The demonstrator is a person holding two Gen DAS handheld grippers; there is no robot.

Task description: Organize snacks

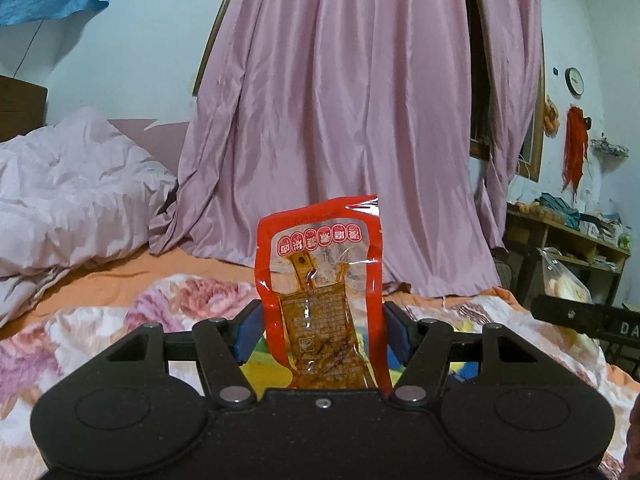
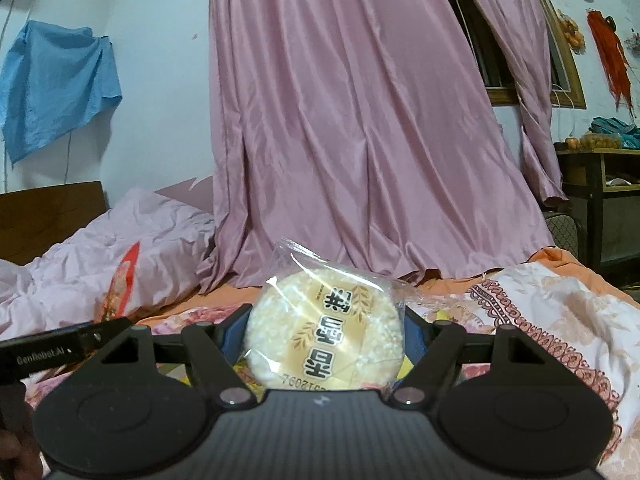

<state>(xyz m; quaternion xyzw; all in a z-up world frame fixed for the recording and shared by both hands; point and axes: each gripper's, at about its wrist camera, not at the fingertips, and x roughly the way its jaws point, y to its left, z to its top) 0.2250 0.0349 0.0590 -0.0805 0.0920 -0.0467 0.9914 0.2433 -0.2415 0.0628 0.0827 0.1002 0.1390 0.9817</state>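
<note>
Above the floral quilt (image 1: 100,320), hand-held grippers clamp a red pouch (image 1: 320,300) and a rice cake (image 2: 324,336).

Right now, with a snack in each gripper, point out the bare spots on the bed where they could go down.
The orange sheet lies bare between the floral blanket and the pink curtain. The floral blanket itself is open on its right side. The crumpled pink duvet crowds the left. Directly under the red pouch and rice cake is hidden.
</note>
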